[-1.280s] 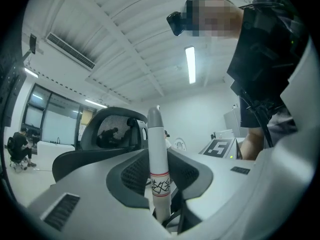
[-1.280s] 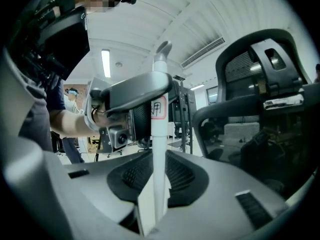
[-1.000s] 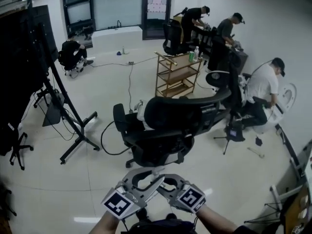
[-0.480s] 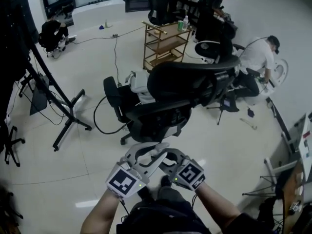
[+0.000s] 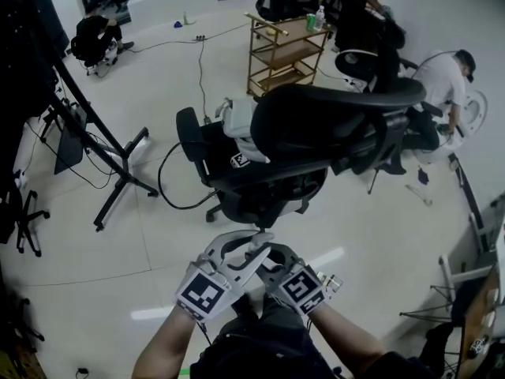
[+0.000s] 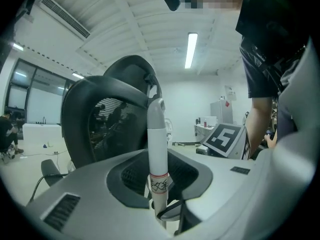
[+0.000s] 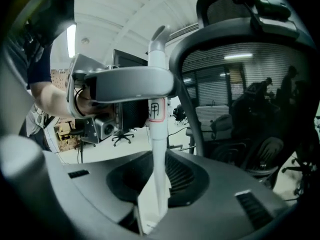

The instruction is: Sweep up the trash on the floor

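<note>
Two claws and one white handle [image 6: 157, 144] are in play, with one large black office chair [image 5: 316, 144] just ahead on the pale floor [image 5: 118, 243] and one wooden shelf cart [image 5: 282, 50] farther back. Both bare forearms rise from the bottom edge of the head view and converge, so the left claw [image 5: 251, 247] and the right claw [image 5: 272, 256] cross tip over tip close in front of the person's body. Each marker cube faces up toward the camera. Each claw pinches the same handle. In the right gripper view the left claw's jaw crosses the handle higher up, just above a red-edged label [image 7: 156, 109], while the right claw grips it lower down. The handle's long axis stands upright in both gripper views, its grey cap [image 6: 156, 111] pointing at the ceiling. Its lower end is out of sight.
</note>
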The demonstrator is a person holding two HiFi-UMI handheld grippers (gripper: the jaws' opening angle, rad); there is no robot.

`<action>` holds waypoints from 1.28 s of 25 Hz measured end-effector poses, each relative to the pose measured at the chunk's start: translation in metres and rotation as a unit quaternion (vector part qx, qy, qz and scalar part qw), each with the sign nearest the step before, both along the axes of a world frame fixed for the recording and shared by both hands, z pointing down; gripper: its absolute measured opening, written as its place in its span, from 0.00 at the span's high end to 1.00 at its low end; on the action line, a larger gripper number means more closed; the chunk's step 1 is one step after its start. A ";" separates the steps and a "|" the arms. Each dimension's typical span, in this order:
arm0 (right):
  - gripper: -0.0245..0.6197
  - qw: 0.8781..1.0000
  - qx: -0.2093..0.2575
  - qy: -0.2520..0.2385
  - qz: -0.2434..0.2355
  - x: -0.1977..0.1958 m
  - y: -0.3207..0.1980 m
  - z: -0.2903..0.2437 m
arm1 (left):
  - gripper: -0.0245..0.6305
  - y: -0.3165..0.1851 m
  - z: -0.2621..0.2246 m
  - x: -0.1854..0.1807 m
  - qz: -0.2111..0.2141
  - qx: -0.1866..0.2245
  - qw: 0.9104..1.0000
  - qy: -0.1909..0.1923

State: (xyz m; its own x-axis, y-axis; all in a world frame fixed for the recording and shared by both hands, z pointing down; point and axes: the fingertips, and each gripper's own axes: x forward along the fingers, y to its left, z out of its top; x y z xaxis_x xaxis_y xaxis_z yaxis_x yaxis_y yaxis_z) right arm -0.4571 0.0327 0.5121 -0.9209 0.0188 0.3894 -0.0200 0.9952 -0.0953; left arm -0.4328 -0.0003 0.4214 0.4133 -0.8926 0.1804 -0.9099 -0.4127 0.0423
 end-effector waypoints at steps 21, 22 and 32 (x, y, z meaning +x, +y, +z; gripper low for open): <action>0.82 0.998 0.002 0.060 0.032 -0.038 -0.049 0.109 | 0.80 -0.048 0.111 -0.044 -0.046 -0.041 0.998 -0.002; 0.82 0.998 0.000 0.058 0.037 -0.039 -0.052 0.110 | 0.80 -0.050 0.112 -0.045 -0.047 -0.044 0.998 -0.003; 0.82 0.996 -0.012 0.067 0.062 -0.038 -0.078 0.116 | 0.76 -0.037 0.121 -0.053 -0.063 -0.076 0.995 -0.022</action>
